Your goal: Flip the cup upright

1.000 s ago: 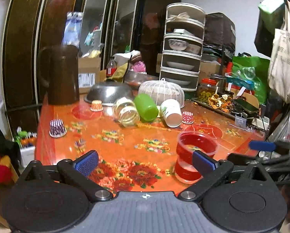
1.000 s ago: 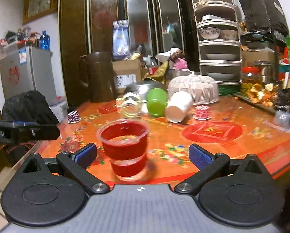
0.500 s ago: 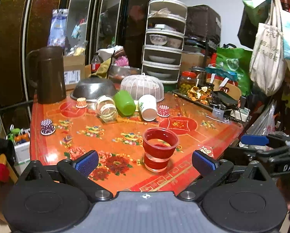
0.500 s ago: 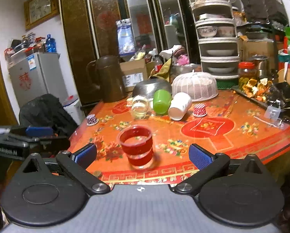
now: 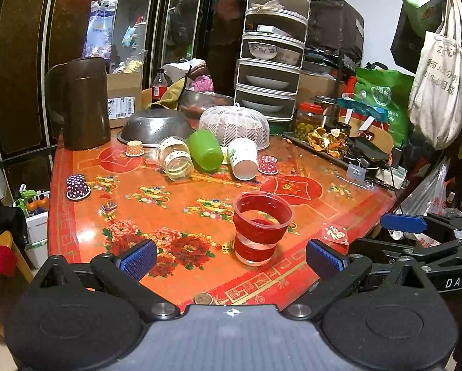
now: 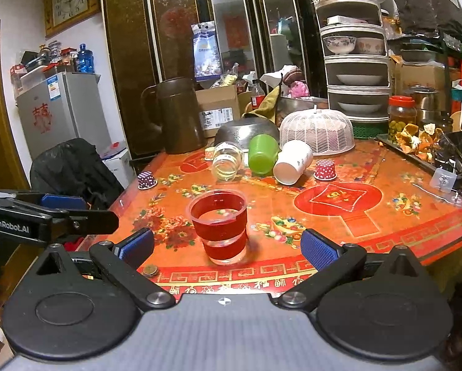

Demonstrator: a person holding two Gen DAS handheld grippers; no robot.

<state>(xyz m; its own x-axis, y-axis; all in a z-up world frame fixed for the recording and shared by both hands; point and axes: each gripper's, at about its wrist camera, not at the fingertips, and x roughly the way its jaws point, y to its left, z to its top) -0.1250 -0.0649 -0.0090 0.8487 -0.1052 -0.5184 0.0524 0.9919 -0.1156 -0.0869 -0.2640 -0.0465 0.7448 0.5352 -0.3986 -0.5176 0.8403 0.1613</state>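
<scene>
A clear plastic cup with red bands [image 5: 260, 228] stands upright near the front edge of the red flowered table [image 5: 175, 204]; it also shows in the right wrist view [image 6: 220, 225]. My left gripper [image 5: 231, 258] is open and empty, just short of the cup and a little left of it. My right gripper [image 6: 227, 247] is open and empty, back from the cup, which sits between its fingers in view. Farther back lie a glass jar [image 5: 175, 160], a green cup [image 5: 205, 151] and a white paper cup [image 5: 244, 162], all on their sides.
Small dotted capsules [image 5: 77, 187] [image 5: 268, 164] stand on the table. A brown jug [image 5: 82, 102], a steel colander [image 5: 156, 125], a white mesh cover [image 5: 234, 125] and a tiered rack [image 5: 271, 55] crowd the back. A coin [image 5: 203, 299] lies at the front edge. A tray of clutter [image 5: 339, 142] is at the right.
Both grippers have drawn back from the table, so the cup looks smaller and farther. The cup stays upright in the same spot. Both grippers stay open.
</scene>
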